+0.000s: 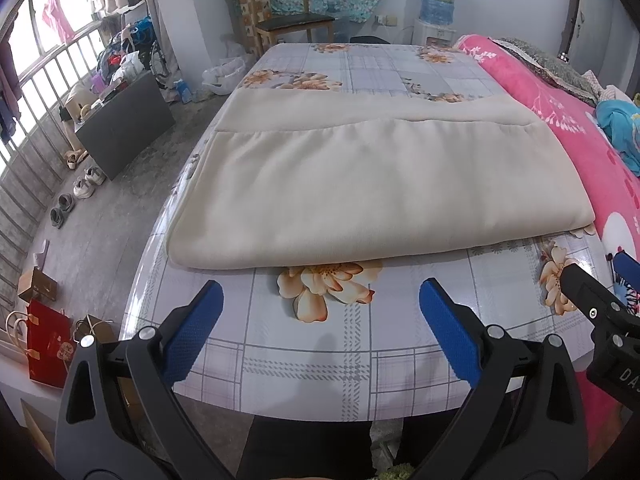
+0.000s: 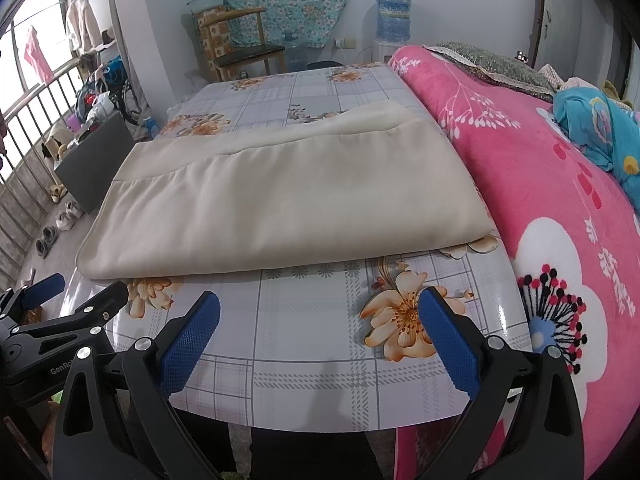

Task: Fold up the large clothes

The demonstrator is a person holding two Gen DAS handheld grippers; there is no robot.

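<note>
The surface (image 1: 304, 364), a table covered in a glossy plaid-and-flower cloth, is filling the middle of both views, and a pink floral blanket (image 2: 520, 184) is lying along its right side. The cream garment (image 1: 360, 188) is lying across the centre of the surface, already doubled into a broad flat rectangle; in the right wrist view the same cream garment (image 2: 280, 200) is seen with its near folded edge running from the lower left toward the right of the frame. A seam line is showing across its upper part, and a lower layer is sticking out beyond the top layer at the far edge. No sleeves or loose ends are seen spreading out.

At least one fold is judged to be done, since the cloth is lying in stacked layers with a rounded near edge. The bundle is still wide, so a further fold to narrow it is probably left, though that cannot be confirmed.

The left tool (image 1: 320, 308) is being held spread wide, gripping nothing, at the bottom of its frame just short of the garment's near edge. The right tool (image 2: 320, 316) is likewise being held released and empty over the bare cloth, near the garment but apart from it.
</note>
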